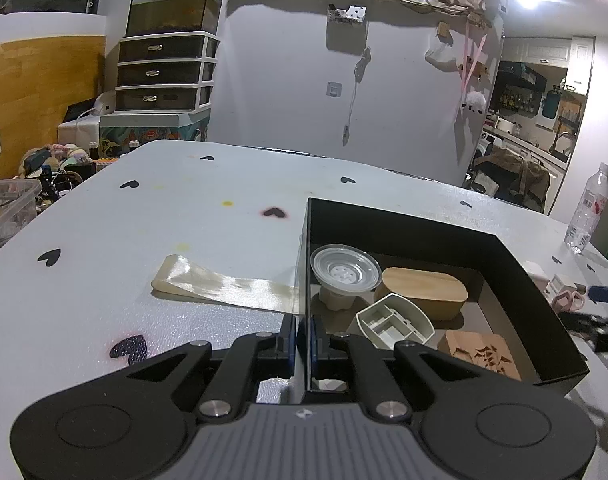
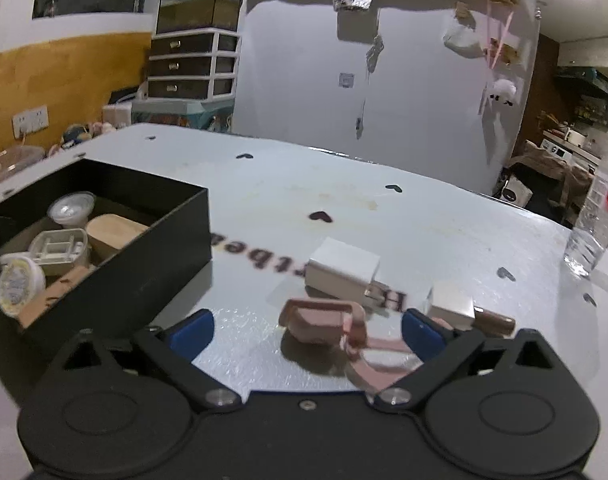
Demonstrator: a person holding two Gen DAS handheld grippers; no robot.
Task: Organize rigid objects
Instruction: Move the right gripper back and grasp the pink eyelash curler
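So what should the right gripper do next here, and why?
Probably ease down and close on the pink clip: the right gripper is open with the clip between its fingers, untouched, while the left gripper pinches the black box wall.

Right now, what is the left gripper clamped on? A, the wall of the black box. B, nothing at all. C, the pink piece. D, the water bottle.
A: in the left wrist view the left gripper is shut with its blue pads on either side of the near wall of the black box, gripping it.
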